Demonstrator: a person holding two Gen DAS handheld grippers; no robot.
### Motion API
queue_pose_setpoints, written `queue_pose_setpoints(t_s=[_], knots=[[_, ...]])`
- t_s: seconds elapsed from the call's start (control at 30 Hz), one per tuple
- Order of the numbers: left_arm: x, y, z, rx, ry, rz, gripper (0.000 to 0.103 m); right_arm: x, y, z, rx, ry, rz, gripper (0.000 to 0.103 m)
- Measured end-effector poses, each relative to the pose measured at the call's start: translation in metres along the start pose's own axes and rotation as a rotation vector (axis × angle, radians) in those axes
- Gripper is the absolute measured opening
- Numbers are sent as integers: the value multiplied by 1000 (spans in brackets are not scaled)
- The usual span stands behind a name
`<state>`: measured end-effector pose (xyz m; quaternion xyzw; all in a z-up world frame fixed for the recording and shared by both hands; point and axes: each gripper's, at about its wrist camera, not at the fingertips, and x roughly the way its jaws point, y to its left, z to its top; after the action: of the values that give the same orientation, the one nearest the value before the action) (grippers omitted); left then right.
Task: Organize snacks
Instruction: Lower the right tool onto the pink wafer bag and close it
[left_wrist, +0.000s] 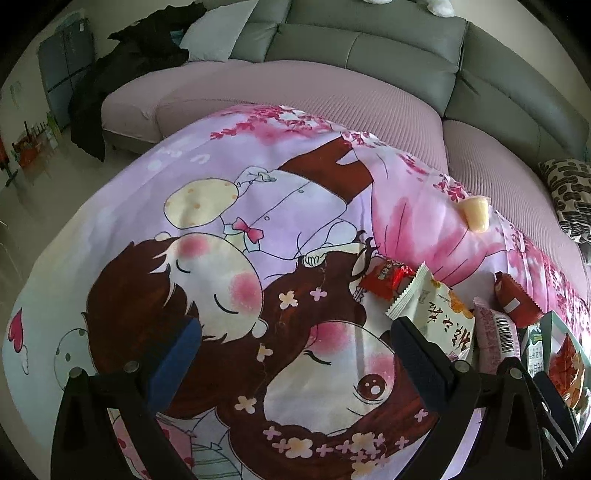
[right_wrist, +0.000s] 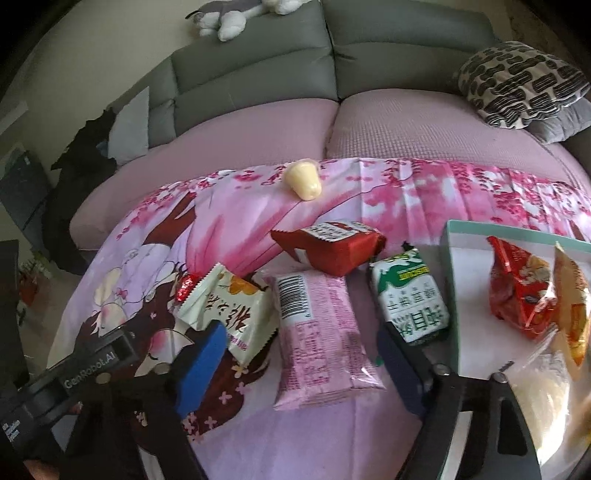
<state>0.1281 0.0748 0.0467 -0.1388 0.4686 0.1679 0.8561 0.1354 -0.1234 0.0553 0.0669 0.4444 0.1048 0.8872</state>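
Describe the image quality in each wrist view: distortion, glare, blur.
Left wrist view: strong fisheye bending, so the grey sofa curves and the corners go black; cartoon cloth sharp and evenly lit. Right wrist view: same bulge; pink packet readable; washed-out glare on clear wrapping inside the box at lower right, blurred near the edge.

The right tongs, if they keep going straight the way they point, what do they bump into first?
Most likely the pink snack packet, lying on the cartoon cloth between the open right tongs. Depth is hard to judge.
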Motion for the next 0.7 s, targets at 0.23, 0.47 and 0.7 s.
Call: queue_pose_setpoints(t_s=[0.23, 0.47, 0.7], knots=[[6, 8, 0, -23, 16, -10, 102, 12, -2, -3, 17, 16, 16, 65], [7, 10, 0, -30, 23, -14, 102, 23, -15, -7, 79, 55, 41, 65], [8, 10, 0, -28, 27, -21, 102, 22, -13, -6, 75, 43, 60, 65]])
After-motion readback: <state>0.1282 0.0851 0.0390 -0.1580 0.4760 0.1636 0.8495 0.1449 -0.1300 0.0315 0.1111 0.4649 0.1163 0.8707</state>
